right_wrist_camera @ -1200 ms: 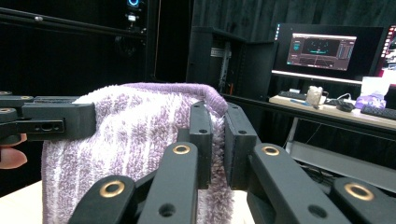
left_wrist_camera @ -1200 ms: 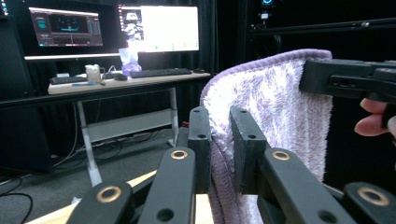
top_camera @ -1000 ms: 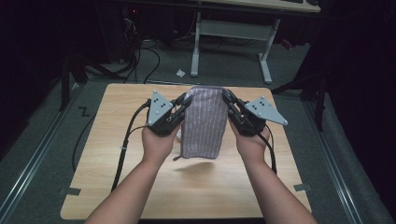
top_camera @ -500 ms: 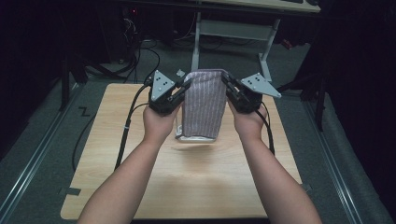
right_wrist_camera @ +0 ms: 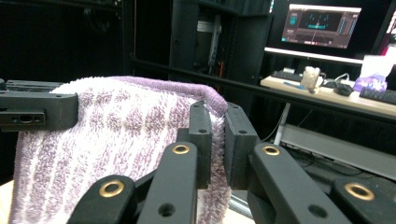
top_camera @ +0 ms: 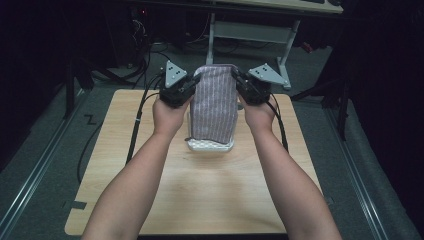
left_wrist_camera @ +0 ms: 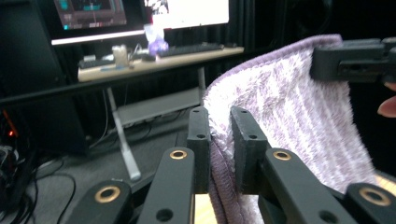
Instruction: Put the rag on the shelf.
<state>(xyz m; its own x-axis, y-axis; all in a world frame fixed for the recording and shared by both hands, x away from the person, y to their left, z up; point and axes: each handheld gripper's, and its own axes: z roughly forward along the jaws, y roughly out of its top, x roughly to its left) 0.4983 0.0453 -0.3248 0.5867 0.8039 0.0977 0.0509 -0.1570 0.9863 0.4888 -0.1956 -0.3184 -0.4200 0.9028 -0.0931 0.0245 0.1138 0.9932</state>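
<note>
You work at a light wooden table [top_camera: 210,195] standing on grey carpet [top_camera: 50,165] in a dim room. At twelve o'clock beyond it stands a desk [left_wrist_camera: 154,63] on a pale metal leg [top_camera: 290,47], carrying a keyboard [left_wrist_camera: 191,48] and lit monitors [right_wrist_camera: 322,25]. Black cables [top_camera: 150,35] tangle on the floor toward eleven o'clock. A metal rail [top_camera: 30,185] runs along the carpet at nine o'clock.

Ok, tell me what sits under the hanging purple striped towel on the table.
Below the towel, held up at its top corners by the left gripper and right gripper, a white object's edge shows on the table. The towel covers the rest, so I cannot identify it.
</note>
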